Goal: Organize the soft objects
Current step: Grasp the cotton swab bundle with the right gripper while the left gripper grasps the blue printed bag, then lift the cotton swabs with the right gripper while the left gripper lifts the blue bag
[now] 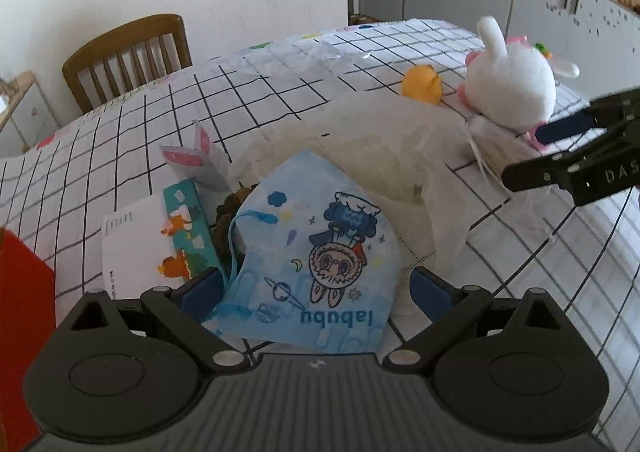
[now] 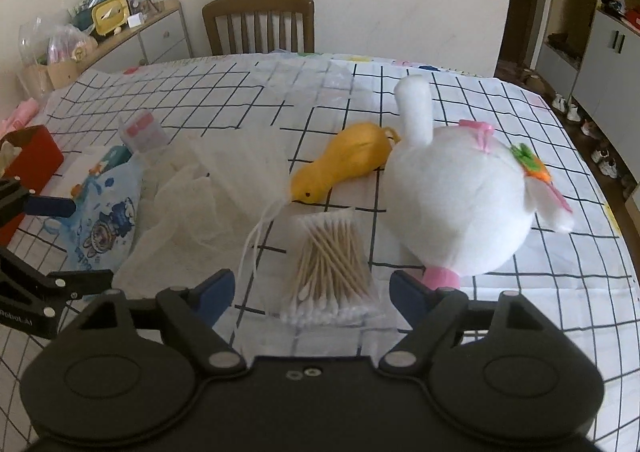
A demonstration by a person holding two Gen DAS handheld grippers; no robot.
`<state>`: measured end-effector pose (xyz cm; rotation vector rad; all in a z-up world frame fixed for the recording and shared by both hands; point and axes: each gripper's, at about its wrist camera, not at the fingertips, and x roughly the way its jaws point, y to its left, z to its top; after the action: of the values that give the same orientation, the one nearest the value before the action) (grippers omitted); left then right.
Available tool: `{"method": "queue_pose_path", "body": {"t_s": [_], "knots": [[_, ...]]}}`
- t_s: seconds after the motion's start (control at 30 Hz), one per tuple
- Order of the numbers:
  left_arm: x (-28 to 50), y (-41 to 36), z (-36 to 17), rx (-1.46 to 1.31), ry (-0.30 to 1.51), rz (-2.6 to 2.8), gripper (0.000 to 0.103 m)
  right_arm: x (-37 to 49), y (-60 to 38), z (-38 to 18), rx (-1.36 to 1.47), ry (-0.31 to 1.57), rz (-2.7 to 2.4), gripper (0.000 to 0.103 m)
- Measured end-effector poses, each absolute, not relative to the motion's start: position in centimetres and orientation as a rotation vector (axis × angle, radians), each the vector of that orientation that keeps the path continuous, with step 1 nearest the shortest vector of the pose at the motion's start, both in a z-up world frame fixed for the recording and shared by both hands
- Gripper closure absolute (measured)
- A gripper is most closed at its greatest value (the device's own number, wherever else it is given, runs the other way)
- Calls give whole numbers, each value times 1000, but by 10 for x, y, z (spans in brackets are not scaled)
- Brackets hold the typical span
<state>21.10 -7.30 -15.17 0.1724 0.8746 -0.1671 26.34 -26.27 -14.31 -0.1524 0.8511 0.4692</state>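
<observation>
A blue printed face mask (image 1: 320, 260) lies on the checked tablecloth (image 1: 132, 123) between the wide-set pads of my left gripper (image 1: 318, 288), which is open. A white mesh bag (image 1: 380, 147) sprawls behind the mask. In the right wrist view my right gripper (image 2: 312, 290) is open, with a clear pack of cotton swabs (image 2: 332, 272) between its pads, untouched. A white plush rabbit (image 2: 460, 203) sits just right of the pack, and a yellow duck toy (image 2: 344, 163) lies behind it. The mask (image 2: 104, 219) also shows at the left, by the left gripper (image 2: 68, 244).
A red box (image 2: 32, 159) stands at the table's left. A teal printed pack (image 1: 184, 228), a white card (image 1: 128, 248) and a small pink-marked packet (image 1: 192, 159) lie near the mask. A wooden chair (image 2: 260, 23) stands at the far side. The table edge (image 2: 600, 187) curves at right.
</observation>
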Motion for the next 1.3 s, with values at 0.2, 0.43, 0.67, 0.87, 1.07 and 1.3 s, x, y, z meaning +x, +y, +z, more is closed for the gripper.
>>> {"method": "queue_pose_path", "body": {"t_s": [0.2, 0.43, 0.67, 0.87, 1.07, 1.3], "knots": [[215, -77, -153, 198, 861, -164, 3, 269, -259, -150, -162, 846, 457, 21], [220, -76, -153, 205, 859, -159, 4, 276, -259, -158, -150, 866, 441, 25], [221, -73, -151, 190, 860, -141, 39, 273, -259, -160, -157, 867, 440, 43], [219, -62, -148, 136, 863, -98, 61, 270, -264, -157, -152, 855, 434, 56], [216, -49, -139, 75, 844, -79, 70, 265, -268, -152, -145, 839, 429, 61], [206, -35, -125, 17, 824, -62, 70, 253, -273, -133, -113, 817, 426, 62]]}}
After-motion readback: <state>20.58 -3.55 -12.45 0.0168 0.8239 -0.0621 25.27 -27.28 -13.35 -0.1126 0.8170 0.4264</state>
